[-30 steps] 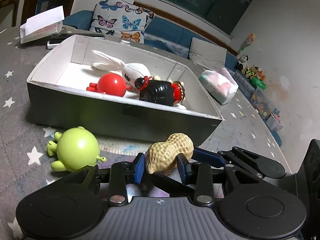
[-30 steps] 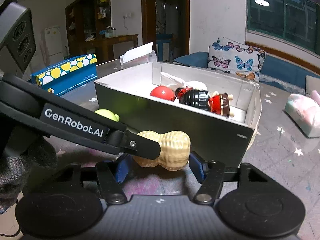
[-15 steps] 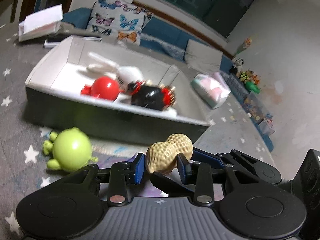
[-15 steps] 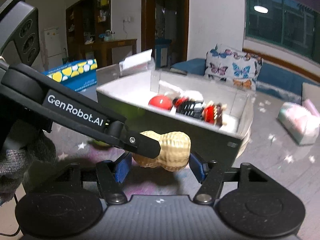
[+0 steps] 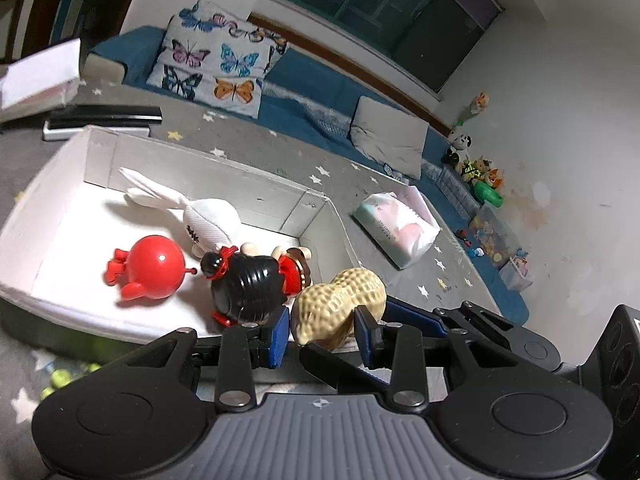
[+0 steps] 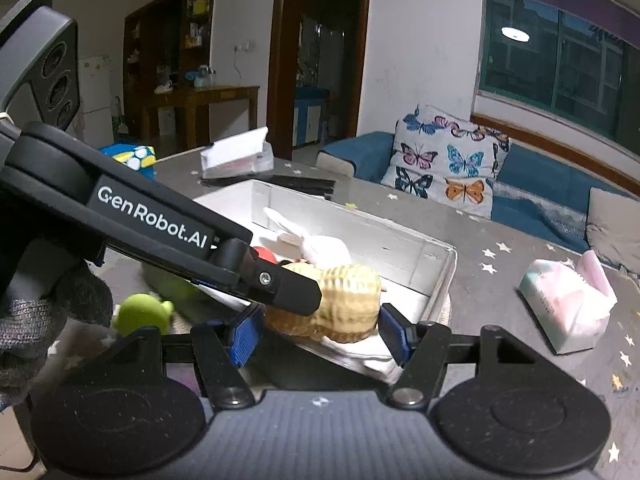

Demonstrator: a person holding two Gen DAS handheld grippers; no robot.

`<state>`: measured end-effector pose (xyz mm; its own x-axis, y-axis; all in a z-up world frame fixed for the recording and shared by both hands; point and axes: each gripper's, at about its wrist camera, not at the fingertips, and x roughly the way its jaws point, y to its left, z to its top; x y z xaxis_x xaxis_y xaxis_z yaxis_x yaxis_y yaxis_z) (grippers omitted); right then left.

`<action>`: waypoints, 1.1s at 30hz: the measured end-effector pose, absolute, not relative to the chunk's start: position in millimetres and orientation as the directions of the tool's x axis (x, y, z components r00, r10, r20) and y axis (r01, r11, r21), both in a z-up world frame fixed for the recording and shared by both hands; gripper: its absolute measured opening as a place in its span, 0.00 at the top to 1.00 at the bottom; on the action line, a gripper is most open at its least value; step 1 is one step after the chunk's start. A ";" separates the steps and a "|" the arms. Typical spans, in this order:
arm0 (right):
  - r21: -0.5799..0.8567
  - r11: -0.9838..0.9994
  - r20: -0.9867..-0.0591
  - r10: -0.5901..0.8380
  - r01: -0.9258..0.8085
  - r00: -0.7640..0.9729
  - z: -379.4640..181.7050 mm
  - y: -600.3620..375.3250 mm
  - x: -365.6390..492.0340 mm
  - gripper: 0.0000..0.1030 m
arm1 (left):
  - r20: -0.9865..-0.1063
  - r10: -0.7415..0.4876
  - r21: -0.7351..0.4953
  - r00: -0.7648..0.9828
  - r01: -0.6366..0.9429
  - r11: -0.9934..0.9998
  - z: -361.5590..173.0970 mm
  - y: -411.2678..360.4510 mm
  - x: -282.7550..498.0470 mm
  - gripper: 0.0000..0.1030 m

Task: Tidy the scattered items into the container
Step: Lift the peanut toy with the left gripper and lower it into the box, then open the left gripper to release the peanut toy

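Observation:
A tan peanut toy is gripped between both grippers. My left gripper is shut on it, and my right gripper holds the same peanut by its two ends. The peanut hangs above the near right corner of the grey box, which holds a red round toy, a white rabbit and a black-haired doll. A green round toy lies on the table outside the box, left of my right gripper.
A tissue pack lies on the star-patterned table right of the box. A white card holder and a black flat item sit behind the box. A blue sofa with a butterfly cushion stands beyond the table.
Both grippers have lifted the peanut off the table and carried it forward over the box's near wall. The green toy stayed on the table and has dropped out of the left view.

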<state>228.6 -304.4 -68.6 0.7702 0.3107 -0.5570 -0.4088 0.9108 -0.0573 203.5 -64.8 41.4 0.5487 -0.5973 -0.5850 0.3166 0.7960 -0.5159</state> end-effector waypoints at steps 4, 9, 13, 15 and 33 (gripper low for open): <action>-0.026 0.914 -0.584 0.314 -0.404 0.749 -73.3 -309.6 244.1 0.36 | -0.596 -0.616 -0.556 0.515 0.288 0.780 31.6 -66.6 220.4 0.63; 0.028 0.914 -0.598 0.340 -0.405 0.725 -78.2 -317.8 257.4 0.36 | -0.615 -0.615 -0.574 0.493 0.255 0.778 21.7 -67.5 232.3 0.63; 0.043 0.914 -0.600 0.346 -0.403 0.721 -80.0 -321.3 262.3 0.36 | -0.625 -0.605 -0.567 0.494 0.245 0.786 18.7 -68.6 234.0 0.64; 0.044 0.915 -0.598 0.345 -0.401 0.724 -80.4 -321.5 262.2 0.36 | -0.627 -0.602 -0.563 0.495 0.245 0.789 18.8 -69.0 233.6 0.64; 0.028 0.916 -0.546 0.349 -0.400 0.762 -72.0 -317.4 234.5 0.31 | -0.626 -0.575 -0.532 0.527 0.250 0.809 23.5 -62.2 222.4 0.64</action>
